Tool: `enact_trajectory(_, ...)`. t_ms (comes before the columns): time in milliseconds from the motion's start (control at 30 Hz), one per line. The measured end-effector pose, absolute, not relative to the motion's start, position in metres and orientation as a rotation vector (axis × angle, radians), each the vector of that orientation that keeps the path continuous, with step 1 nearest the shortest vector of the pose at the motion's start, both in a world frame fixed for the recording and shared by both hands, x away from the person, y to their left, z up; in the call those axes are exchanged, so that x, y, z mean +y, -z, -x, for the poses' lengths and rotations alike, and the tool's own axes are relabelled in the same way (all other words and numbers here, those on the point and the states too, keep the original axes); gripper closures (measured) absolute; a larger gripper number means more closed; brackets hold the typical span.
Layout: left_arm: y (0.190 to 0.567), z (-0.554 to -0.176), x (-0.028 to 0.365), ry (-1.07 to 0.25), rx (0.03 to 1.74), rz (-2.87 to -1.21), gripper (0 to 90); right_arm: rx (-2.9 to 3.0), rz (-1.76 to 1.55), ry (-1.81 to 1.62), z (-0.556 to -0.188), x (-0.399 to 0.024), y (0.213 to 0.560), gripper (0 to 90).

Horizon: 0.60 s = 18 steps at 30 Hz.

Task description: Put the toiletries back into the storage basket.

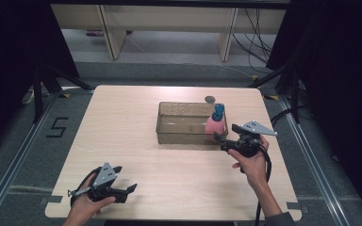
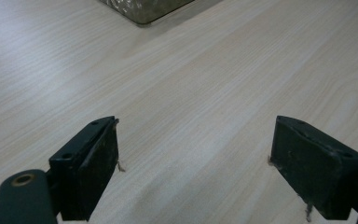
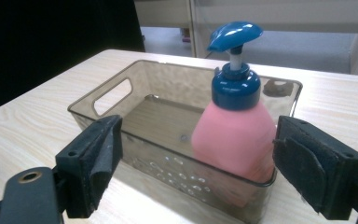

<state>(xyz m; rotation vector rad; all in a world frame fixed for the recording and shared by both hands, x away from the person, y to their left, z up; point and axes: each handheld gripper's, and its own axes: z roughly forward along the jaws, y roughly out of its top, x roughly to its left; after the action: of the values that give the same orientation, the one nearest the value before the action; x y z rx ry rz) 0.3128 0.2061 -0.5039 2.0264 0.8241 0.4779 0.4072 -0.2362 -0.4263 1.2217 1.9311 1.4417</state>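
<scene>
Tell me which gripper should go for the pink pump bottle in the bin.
Right. The right gripper sits at the bin's near wall, jaws open and facing the pink pump bottle that stands upright inside. The left gripper rests low at the table's near edge, far from the bin.

— The bottle (image 3: 235, 140)?
— Glossy pink plastic, with a shiny blue pump (image 3: 235, 37).
— The bin (image 3: 121, 100)?
— Smoky clear plastic, smooth, with a dimpled wall.
— The table (image 2: 214, 84)?
— Pale wood grain, matt.
</scene>
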Motion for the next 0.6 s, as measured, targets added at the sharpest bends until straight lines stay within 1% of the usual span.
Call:
enact_trajectory(67,0.504,-0.312,0.206,-0.473,0.830,-2.019,14.8,1.931,-1.259,-1.450,-0.403,-0.234,0.427,16.9)
enact_trajectory(600,0.503,-0.312,0.207,-0.480,0.824,-2.024,14.7,1.966,-1.202,-1.459,-0.389,-0.229,0.431,16.9)
